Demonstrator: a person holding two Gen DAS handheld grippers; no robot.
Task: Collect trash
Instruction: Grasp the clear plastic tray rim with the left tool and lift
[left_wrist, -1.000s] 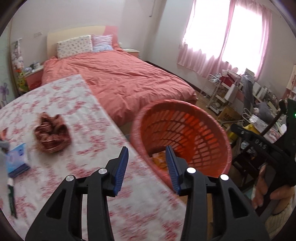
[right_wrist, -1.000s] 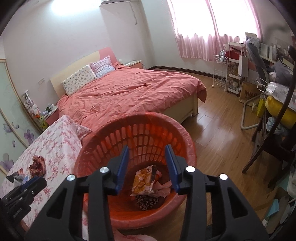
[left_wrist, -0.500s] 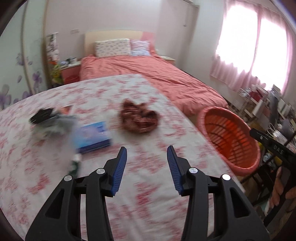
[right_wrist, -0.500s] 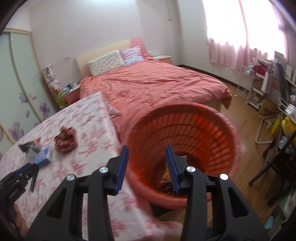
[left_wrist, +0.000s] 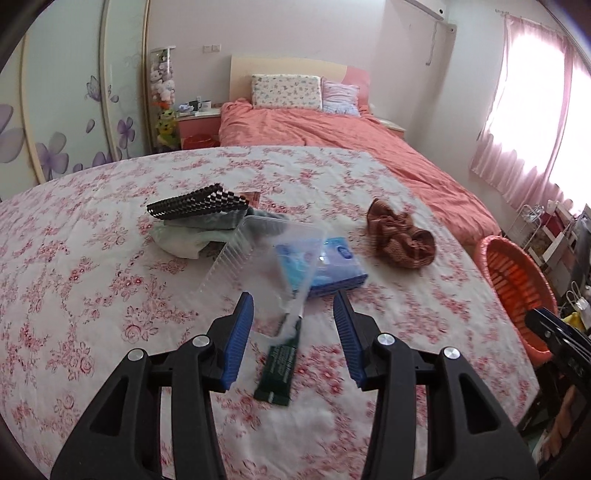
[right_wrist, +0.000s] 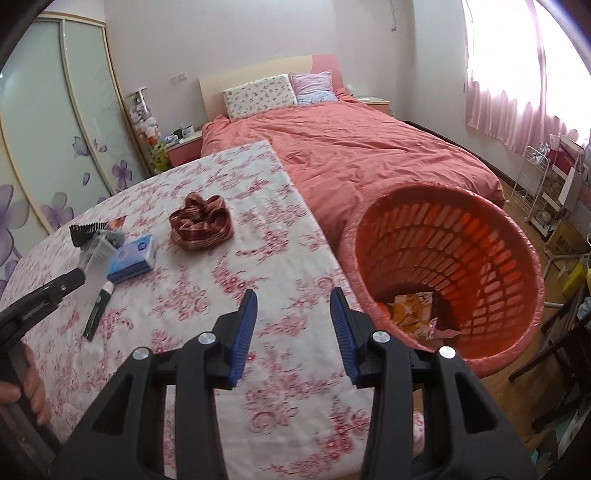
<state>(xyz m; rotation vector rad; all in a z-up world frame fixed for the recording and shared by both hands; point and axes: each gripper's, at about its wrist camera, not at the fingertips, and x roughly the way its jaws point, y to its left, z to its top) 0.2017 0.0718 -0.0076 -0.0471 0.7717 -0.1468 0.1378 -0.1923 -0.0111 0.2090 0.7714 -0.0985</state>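
Observation:
On the floral tablecloth (left_wrist: 92, 295) lie a dark green tube (left_wrist: 277, 365), a clear plastic tray (left_wrist: 255, 251), a blue tissue pack (left_wrist: 332, 267), a crumpled brown wrapper (left_wrist: 399, 236) and a black studded piece (left_wrist: 195, 205) on grey-green cloth (left_wrist: 184, 240). My left gripper (left_wrist: 293, 306) hovers open just above the tube's near end, holding nothing. My right gripper (right_wrist: 293, 302) stands open and empty over the table's right edge, next to the orange basket (right_wrist: 461, 236). An orange snack wrapper (right_wrist: 410, 314) lies in the basket. The left gripper (right_wrist: 62, 284) shows at the right wrist view's left edge.
A bed with a pink cover (right_wrist: 369, 147) stands behind the table and basket. A wardrobe with flower decals (right_wrist: 55, 129) lines the left wall. Wire shelves (right_wrist: 535, 192) and chair legs crowd the floor to the right of the basket.
Both views have swung left, away from the basket and onto the table. The left gripper now hangs over the pile of items, and the right has moved from above the basket to the table edge.

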